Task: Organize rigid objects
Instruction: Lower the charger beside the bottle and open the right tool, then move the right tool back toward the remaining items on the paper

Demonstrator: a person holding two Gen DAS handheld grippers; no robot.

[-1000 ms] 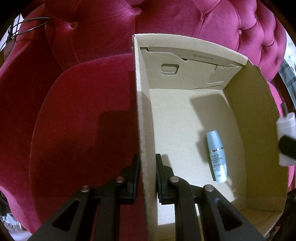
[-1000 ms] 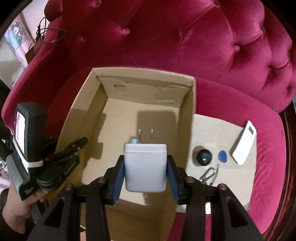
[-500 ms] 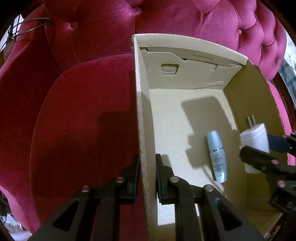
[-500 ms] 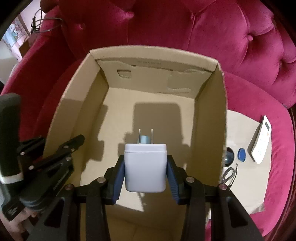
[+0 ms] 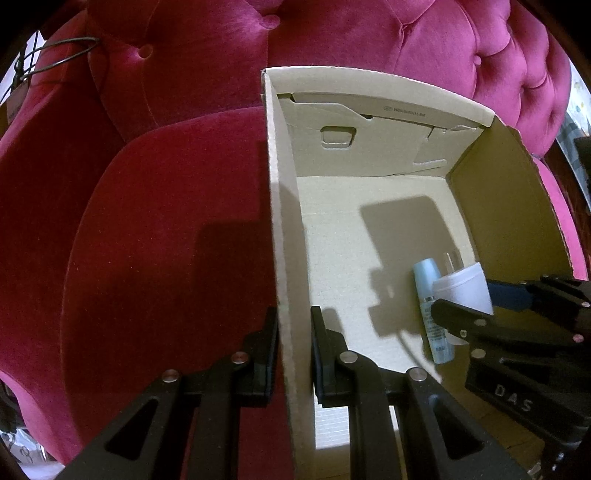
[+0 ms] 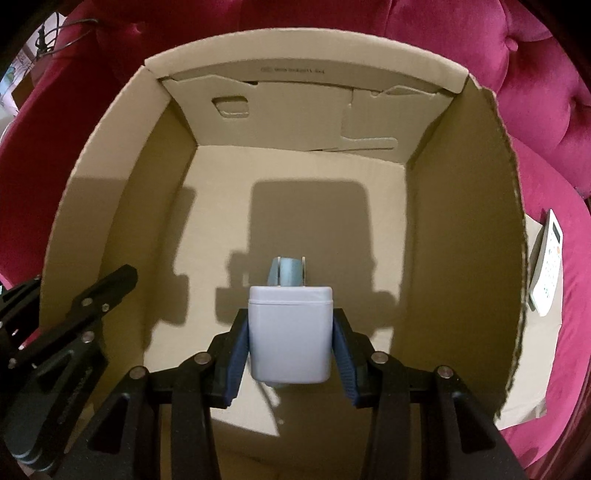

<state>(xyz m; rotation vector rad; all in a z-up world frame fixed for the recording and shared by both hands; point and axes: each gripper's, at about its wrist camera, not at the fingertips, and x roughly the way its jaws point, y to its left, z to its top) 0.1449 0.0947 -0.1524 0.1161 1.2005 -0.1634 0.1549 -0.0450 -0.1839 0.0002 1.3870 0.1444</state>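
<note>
Cardboard box (image 5: 286, 236) wall in left tongs' (image 5: 293, 343) clamp; right tongs (image 6: 290, 332) gripping charger (image 6: 290, 332) inside.

A tufted magenta velvet sofa (image 5: 155, 229) fills the background in both views. Its seat cushion spreads from 7 to 10 o'clock in the left wrist view; the buttoned backrest (image 5: 424, 48) runs across 11 to 2 o'clock. A button dimple (image 5: 147, 51) sits at 11 o'clock. A thin dark wire loop (image 5: 59, 59) rests over the sofa arm at 10 o'clock, with a pale tag just beside it at the frame edge; its print cannot be read. In the right wrist view the same wire (image 6: 66, 31) appears at 10 o'clock. Beyond the sofa at 3 o'clock, a patterned pale patch (image 5: 576, 122) shows, too blurred to identify.
</note>
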